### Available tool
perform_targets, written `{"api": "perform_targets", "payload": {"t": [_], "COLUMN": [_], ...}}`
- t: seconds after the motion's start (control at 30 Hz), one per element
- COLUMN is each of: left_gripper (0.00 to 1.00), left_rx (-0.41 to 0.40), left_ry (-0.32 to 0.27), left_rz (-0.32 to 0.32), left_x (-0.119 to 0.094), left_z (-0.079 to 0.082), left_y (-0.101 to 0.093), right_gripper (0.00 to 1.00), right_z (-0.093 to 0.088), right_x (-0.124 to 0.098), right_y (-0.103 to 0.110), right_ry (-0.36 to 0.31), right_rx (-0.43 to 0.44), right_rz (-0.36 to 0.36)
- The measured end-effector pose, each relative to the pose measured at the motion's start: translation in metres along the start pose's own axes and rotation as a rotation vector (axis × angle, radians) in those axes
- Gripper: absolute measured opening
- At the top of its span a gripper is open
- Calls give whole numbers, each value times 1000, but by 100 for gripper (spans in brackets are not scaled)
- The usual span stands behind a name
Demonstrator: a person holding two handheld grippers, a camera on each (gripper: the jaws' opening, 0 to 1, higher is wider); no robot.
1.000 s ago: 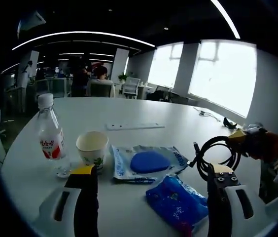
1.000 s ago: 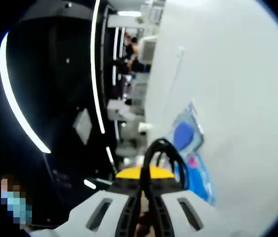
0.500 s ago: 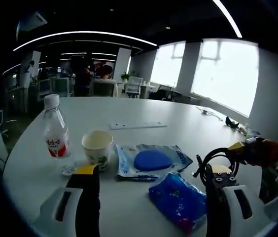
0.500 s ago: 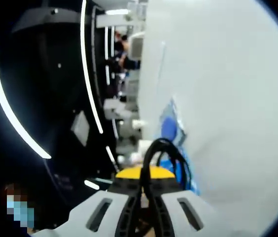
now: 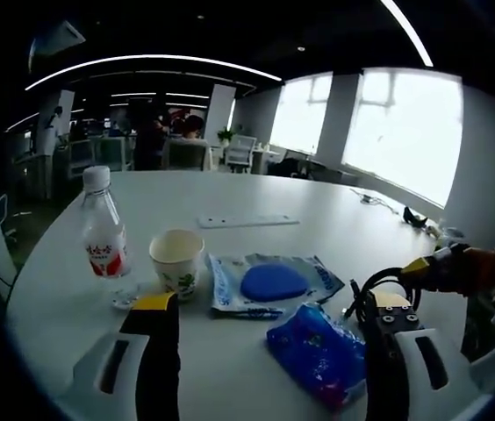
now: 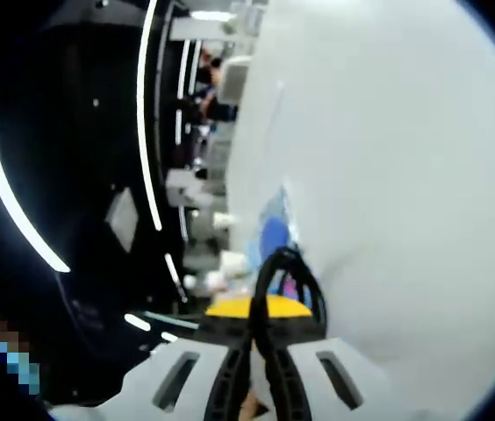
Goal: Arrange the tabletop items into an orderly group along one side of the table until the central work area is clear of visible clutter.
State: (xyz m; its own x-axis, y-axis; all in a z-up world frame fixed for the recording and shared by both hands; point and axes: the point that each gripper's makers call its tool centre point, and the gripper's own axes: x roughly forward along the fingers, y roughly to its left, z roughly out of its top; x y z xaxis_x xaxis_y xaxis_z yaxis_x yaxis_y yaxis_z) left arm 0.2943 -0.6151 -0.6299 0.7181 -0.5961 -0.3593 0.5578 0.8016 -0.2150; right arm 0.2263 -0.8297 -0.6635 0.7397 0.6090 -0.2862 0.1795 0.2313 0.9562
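On the white table (image 5: 256,197) stand a clear water bottle (image 5: 105,244) with a red label and a paper cup (image 5: 177,260). Right of the cup lies a clear packet holding a blue pad (image 5: 272,282), with a blue bag (image 5: 318,353) in front of it. My left gripper (image 5: 271,303) hovers low before them, open and holding nothing. My right gripper (image 5: 454,267) comes in from the right, shut on a coiled black cable (image 5: 386,294) hanging just over the table. In the right gripper view the cable loop (image 6: 288,270) rises from my shut right gripper (image 6: 254,321), beyond it the blue pad (image 6: 274,237).
A long white strip (image 5: 247,221) lies further back on the table, and dark cables (image 5: 414,217) lie near the far right edge. Office chairs, desks and a person (image 5: 186,132) are beyond the table. The right gripper view is rolled, with the table (image 6: 388,175) on its right.
The right gripper has carried the cable coil lower and nearer to the table. The left view has drifted slightly, and the right view has rolled further.
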Motion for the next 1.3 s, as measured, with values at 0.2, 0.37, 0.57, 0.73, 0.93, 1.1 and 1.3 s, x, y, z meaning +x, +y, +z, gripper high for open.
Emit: {"api": "perform_targets", "payload": {"t": [0.2,0.37,0.57,0.73,0.93,1.1,1.3], "left_gripper": [85,85,84,84,84,85,85], "left_rx": [-8,-23,-26,-29,-28,-26,-23], "left_ry": [-2,-11,-9,0,2,9,9], "left_rz": [3,19,32,44,42,53,50], "left_x": [-2,-5,-8,-9,-10,-10,-10], "left_z": [1,3,3,0,-1,-2,-2], "left_y": [1,7,13,16,14,16,16], "right_gripper": [0,1,1,2,2,2,3], "right_z": [6,16,27,36,40,47,56], "right_x": [-3,-4,-5,-6,-2,0,3], "right_y": [-8,-18,-35,-52,-59,-69,-75], "right_ry": [-5,-39,-47,-39,-33,-31,-13], "right_rx": [-51,-52,-105,-191,-281,-399,-471], "right_rz": [-66,-99,-166,-245,-304,-390,-454]}}
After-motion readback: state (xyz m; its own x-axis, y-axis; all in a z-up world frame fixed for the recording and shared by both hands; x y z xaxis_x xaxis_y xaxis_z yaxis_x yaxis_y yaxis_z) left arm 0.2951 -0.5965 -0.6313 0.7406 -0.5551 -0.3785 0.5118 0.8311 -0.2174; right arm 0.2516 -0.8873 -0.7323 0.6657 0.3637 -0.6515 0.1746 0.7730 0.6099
